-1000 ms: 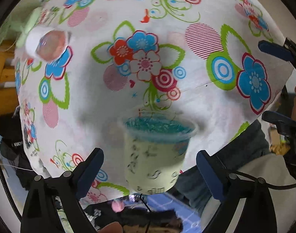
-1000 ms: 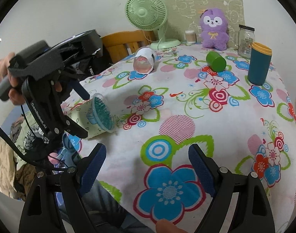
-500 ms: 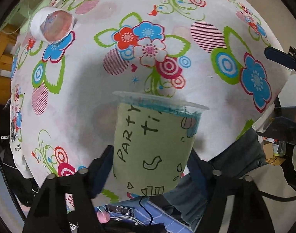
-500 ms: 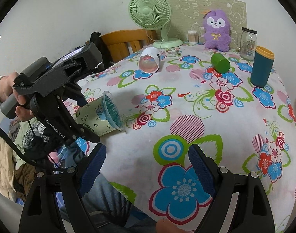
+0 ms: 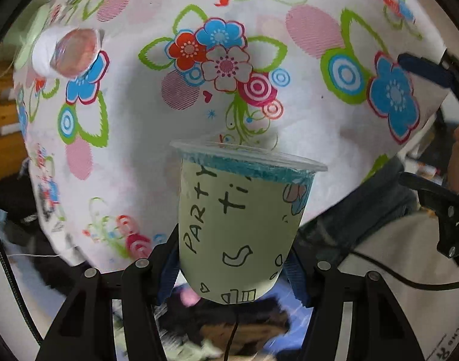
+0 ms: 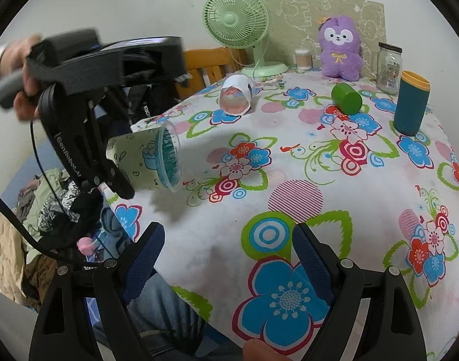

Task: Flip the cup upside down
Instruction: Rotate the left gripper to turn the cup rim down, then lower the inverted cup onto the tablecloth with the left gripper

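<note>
Cup [image 5: 241, 225]: pale green, "PARTY" lettering, blue shreds inside; clamped near its base by left hand-held gripper [image 5: 232, 273], held on its side above the table [image 6: 289, 180] corner, mouth toward table centre. Right hand-held gripper [image 6: 226, 258]: jaws spread, holding nothing, over near edge. Tipped white cup [image 6: 237, 96], green cup [image 6: 346, 98], upright teal tumbler [image 6: 411, 103], jar [image 6: 388, 67] near the far edge. Floral cloth; fan [image 6: 238, 24] at back.

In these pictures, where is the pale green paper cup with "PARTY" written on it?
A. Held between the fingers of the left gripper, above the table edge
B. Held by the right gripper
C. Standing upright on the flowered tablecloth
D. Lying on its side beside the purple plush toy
A: the pale green paper cup sits clamped in the left gripper, raised and tilted over the flowered tablecloth, while the right gripper is open and empty.
</note>
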The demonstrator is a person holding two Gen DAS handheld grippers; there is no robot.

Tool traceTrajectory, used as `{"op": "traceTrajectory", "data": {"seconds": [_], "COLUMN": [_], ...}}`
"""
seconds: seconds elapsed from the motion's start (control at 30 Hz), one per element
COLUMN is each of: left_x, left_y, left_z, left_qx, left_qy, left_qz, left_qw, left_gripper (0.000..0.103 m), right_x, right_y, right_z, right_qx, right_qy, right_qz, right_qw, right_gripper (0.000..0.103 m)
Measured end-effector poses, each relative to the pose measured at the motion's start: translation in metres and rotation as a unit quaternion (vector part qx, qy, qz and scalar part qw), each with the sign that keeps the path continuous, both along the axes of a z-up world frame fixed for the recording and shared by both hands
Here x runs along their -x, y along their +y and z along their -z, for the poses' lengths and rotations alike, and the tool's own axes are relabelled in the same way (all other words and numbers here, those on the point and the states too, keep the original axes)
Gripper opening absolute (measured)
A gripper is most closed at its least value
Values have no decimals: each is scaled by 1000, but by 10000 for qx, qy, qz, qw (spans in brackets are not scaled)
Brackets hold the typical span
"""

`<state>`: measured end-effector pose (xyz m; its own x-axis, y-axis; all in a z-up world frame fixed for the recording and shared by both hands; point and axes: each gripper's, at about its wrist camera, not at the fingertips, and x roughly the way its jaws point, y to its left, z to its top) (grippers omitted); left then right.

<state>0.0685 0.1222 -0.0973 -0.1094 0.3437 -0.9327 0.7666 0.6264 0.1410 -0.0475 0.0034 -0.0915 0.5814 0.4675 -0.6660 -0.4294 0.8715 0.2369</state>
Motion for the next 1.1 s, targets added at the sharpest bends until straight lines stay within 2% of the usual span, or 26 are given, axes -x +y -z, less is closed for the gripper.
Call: {"op": "traceTrajectory", "data": {"seconds": [0.1, 0.2, 0.23, 0.4, 0.47, 0.53, 0.83, 0.9, 0.97, 1.03, 1.1], "left_x": [-2, -5, -6, -12, -11, -9, -8, -7, -8, -9, -10], "left_y": [-14, -24, -29, -47, -54, -61, -82, -83, -84, -84, -85], "left_z": [6, 17, 21, 39, 46, 48, 47, 48, 50, 49, 47], "left_qx": [-606, -1282, -1552, -2391, -2580, -2621, -2401, -2389, -2363, -2317, -2250], "left_qy": [195, 411, 418, 536, 518, 498, 423, 390, 269, 137, 77], "left_qz": [215, 358, 481, 775, 904, 950, 977, 1015, 1117, 1204, 1209], "left_qw": [9977, 9903, 9858, 9664, 9605, 9591, 9649, 9649, 9649, 9652, 9668], "left_gripper": [64, 64, 64, 64, 64, 64, 69, 74, 89, 96, 98], "right_x": [2, 5, 6, 10, 10, 9, 2, 1, 0, 0, 0], "right_y": [-2, -4, -5, -10, -12, -15, -26, -25, -23, -21, -17], "right_z": [1, 1, 2, 3, 4, 5, 6, 6, 4, 3, 2], "right_qx": [-25, -36, -43, -127, -172, -219, -287, -278, -267, -255, -238], "right_qy": [-66, -154, -183, -299, -321, -322, -333, -343, -359, -371, -384], "right_qz": [-27, -63, -77, -111, -107, -101, -45, -49, -68, -90, -118], "right_qw": [10000, 9999, 9998, 9994, 9993, 9992, 9990, 9990, 9990, 9989, 9989], "right_gripper": [89, 89, 89, 89, 89, 89, 89, 89, 89, 89, 89]}}
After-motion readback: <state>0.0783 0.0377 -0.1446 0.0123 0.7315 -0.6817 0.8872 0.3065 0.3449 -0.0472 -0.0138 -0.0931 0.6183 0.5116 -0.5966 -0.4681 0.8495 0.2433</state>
